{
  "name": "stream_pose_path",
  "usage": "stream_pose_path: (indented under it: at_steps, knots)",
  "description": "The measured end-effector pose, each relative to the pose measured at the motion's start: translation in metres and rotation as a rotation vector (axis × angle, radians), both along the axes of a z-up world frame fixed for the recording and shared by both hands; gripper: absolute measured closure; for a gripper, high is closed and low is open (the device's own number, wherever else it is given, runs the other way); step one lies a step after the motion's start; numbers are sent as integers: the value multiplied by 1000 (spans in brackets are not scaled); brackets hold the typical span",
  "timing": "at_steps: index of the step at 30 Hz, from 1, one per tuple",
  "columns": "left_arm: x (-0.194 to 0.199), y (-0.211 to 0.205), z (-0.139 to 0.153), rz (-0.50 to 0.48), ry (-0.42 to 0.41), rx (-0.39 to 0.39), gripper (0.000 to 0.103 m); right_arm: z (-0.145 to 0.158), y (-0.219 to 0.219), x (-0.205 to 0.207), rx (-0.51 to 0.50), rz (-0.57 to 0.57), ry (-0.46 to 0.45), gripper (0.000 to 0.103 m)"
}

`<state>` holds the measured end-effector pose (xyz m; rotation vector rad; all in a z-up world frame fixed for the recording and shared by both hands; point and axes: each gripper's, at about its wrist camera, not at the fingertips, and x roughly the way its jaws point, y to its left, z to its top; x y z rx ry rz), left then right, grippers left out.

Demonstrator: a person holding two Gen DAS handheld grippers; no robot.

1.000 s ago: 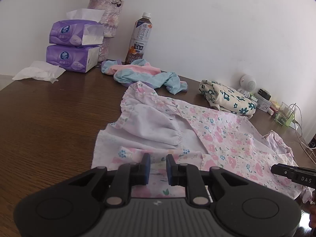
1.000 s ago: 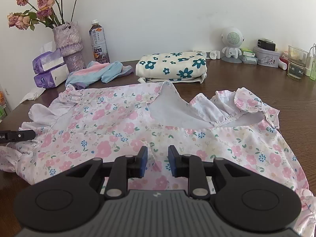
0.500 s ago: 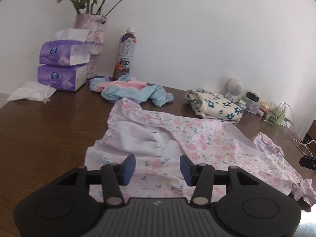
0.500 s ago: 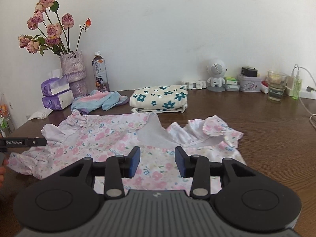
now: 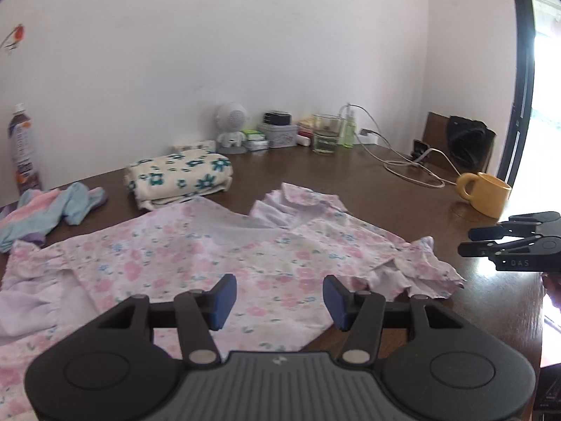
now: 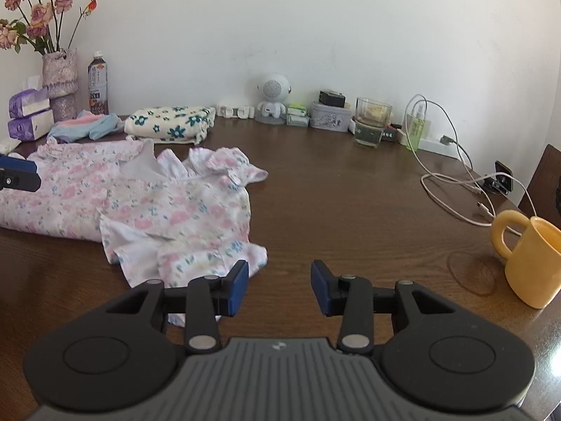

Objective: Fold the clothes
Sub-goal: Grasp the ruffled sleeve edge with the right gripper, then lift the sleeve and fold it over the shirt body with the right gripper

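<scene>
A pink floral garment (image 5: 217, 259) lies spread on the brown table (image 6: 350, 210), its ruffled sleeves at the far side. My left gripper (image 5: 278, 298) hovers over the garment's near part; its jaws are opening and hold nothing. In the right wrist view the garment (image 6: 168, 203) lies to the left, with its near corner bunched. My right gripper (image 6: 279, 287) stands open over bare wood just right of that corner, nothing between its fingers. Each gripper shows at the edge of the other's view: the right gripper (image 5: 508, 245) and the left gripper (image 6: 17, 175).
A folded cream cloth with teal flowers (image 6: 171, 124) and a pastel striped garment (image 6: 87, 128) lie behind the garment. A yellow mug (image 6: 533, 263) stands near right, white cables (image 6: 455, 175) beyond it. Glass (image 6: 371, 126), small speaker (image 6: 273, 98), bottle (image 6: 98, 84), vase (image 6: 59, 84) and tissue packs (image 6: 28, 115) line the wall.
Both grippers went from nearly shut on the garment's near edge to open, drew back and swung right. The garment now lies loose on the table.
</scene>
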<state>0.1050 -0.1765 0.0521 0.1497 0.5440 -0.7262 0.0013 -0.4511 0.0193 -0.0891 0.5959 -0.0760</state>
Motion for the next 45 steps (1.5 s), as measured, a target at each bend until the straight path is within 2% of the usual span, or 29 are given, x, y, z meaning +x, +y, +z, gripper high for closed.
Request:
stream_pose_path:
  at_steps: [6,13,16,17,19,20,26,30,34,36,37,39,42,43,44,45]
  knots:
    - [-9,-46,-10,-127,38,52,47,-15,1,-17,-58,97,57,63]
    - [-7,-66,-14,-133,68,69,47,-14,16,-29,-35,270,52,63]
    - [-12,-74,-16,-153,74,81,47,-17,24,-22,-47,295,52,64]
    - [-14,-77,-17,-163,73,85,47,-18,25,-19,-48,292,54,73]
    - [-20,-84,-18,-178,65,94,47,-17,23,-13,-22,277,46,102]
    - [-23,-87,-18,-184,60,100,47,-14,21,-12,-5,267,31,102]
    - [-43,-118,-19,-140,-28,157,47,6,21,-3,60,263,-38,102]
    - [-57,-138,-26,-169,-104,242,46,11,24,7,85,260,-52,102]
    - [-57,-149,-30,-159,-176,283,47,15,22,11,111,257,-66,102]
    - [-53,-151,-30,-153,-188,287,74,17,19,11,124,251,-73,102]
    - [-48,-151,-29,-164,-165,277,100,17,18,11,129,248,-76,102]
    - [-38,-148,-27,-188,-107,234,102,17,15,9,134,245,-77,102]
    - [-29,-145,-22,-201,-75,191,102,15,12,6,132,268,-70,97]
    - [-27,-144,-21,-200,-64,180,102,15,12,4,124,273,-72,90]
    - [-24,-144,-20,-199,-53,170,102,14,11,2,114,277,-74,75]
    - [-21,-143,-19,-197,-44,161,102,13,11,0,100,282,-75,67]
